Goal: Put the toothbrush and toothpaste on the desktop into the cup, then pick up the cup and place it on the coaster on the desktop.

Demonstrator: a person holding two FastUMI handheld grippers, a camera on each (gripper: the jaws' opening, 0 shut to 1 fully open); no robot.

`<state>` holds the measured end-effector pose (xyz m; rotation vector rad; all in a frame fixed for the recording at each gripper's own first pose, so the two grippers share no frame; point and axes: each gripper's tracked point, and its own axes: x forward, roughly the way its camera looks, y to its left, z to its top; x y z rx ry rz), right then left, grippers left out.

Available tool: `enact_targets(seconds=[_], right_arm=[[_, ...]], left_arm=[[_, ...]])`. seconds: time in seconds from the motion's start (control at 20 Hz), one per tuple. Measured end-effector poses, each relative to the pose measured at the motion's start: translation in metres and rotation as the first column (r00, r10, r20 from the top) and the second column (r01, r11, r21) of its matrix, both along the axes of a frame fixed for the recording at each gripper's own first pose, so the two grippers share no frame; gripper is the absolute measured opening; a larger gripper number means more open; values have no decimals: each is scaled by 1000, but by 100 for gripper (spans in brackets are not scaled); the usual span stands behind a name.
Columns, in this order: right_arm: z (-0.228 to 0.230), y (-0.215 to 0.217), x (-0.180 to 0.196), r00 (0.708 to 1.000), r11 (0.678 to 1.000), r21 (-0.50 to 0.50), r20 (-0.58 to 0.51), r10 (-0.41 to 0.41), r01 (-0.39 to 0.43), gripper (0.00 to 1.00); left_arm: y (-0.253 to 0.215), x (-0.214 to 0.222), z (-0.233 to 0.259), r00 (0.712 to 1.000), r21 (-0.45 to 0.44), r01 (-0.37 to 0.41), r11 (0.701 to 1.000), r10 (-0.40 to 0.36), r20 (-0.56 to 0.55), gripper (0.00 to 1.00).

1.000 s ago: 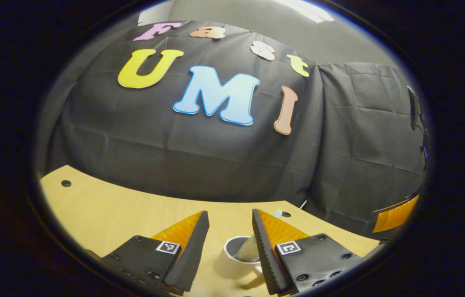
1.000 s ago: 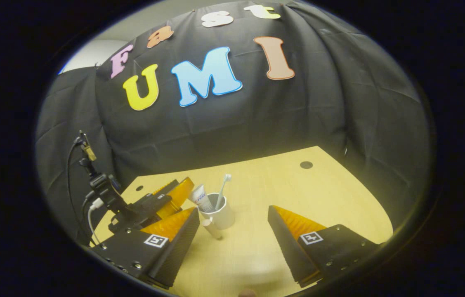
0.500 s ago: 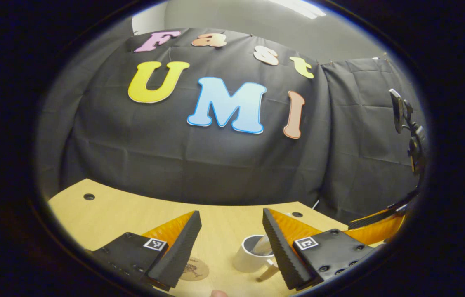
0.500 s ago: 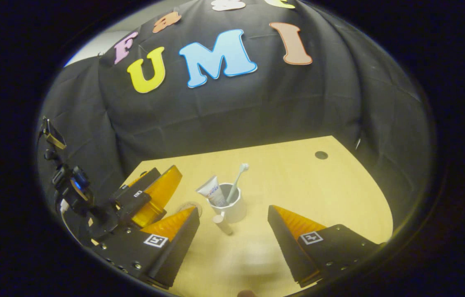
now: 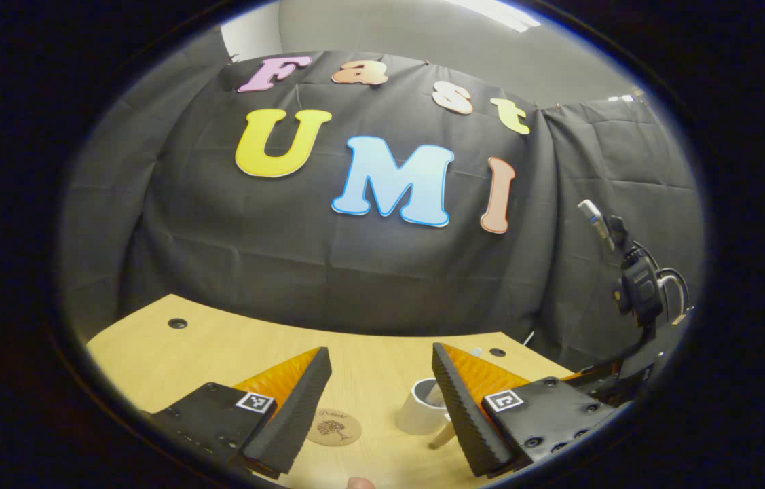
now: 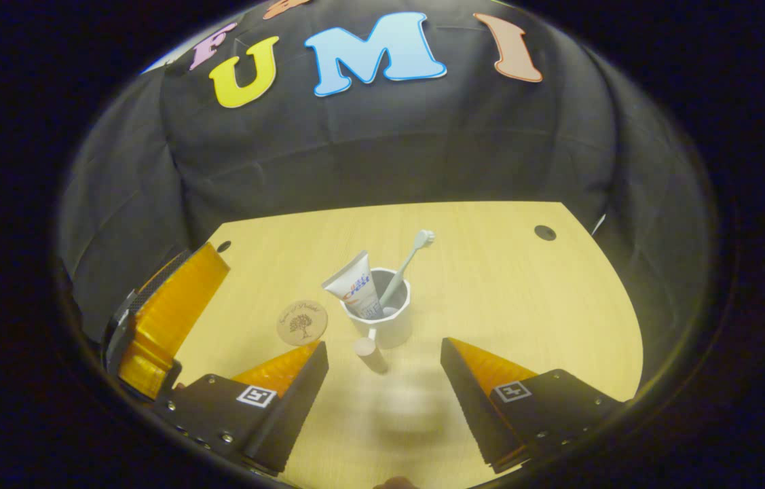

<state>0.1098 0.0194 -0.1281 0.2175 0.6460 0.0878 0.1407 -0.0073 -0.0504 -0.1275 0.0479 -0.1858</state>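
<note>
My main worry is the lift. The cup (image 6: 385,316) stands on the table (image 6: 525,299) with the toothpaste (image 6: 355,291) and toothbrush (image 6: 406,261) leaning out of it, so it looks top-heavy to me. If I clamp the wall off-centre or catch the brush on the way in, the cup could tip and spill both. The handle (image 6: 370,353) sticks out toward my right hand-held gripper (image 6: 385,380), and I judge it awkward: a finger that strikes it first would spin the cup instead of gripping it. The coaster (image 6: 301,322) lies just beside the cup on its left, flat and thin, so a sloppy set-down could leave the cup half on its edge and rocking.

Both of my hand-held grippers are released and hold nothing. The right one hangs short of the cup, its fingers spread wide with the handle between them in the right gripper view. The left hand-held gripper (image 5: 379,397) also has its fingers apart; in the left gripper view the coaster (image 5: 333,427) shows between them and the cup (image 5: 419,411) sits partly behind the right-hand finger.

The cup is white, faceted near the rim, and upright. The toothpaste is a white tube, crimped end up. The toothbrush is pale, head up, slanting to the right. Loading looks finished to me; moving the cup is what remains.
</note>
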Motion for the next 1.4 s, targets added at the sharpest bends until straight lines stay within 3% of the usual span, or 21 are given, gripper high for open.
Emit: enact_targets(seconds=[0.4,0.7,1.05,1.25,1.35,1.4], right_arm=[[-19,21,36,991,1000,23,-136,13,-10,100],[-51,21,51,955,998,-62,-295,9,-29,100],[-76,21,60,925,990,-122,-381,13,-64,99],[-88,21,65,910,989,-128,-415,16,-76,92],[-94,23,64,896,990,-114,-443,26,-85,82],[-97,23,64,892,989,-114,-450,28,-89,84]], left_arm=[[9,-24,-1,999,-41,-32,999,31,-44,94],[19,-31,-2,997,-41,-55,998,53,-57,99],[23,-36,4,996,-45,-73,996,71,-56,99],[26,-39,3,995,-45,-77,996,74,-65,96],[28,-40,2,995,-44,-81,996,78,-68,96],[29,-40,2,994,-45,-82,996,79,-69,96]])
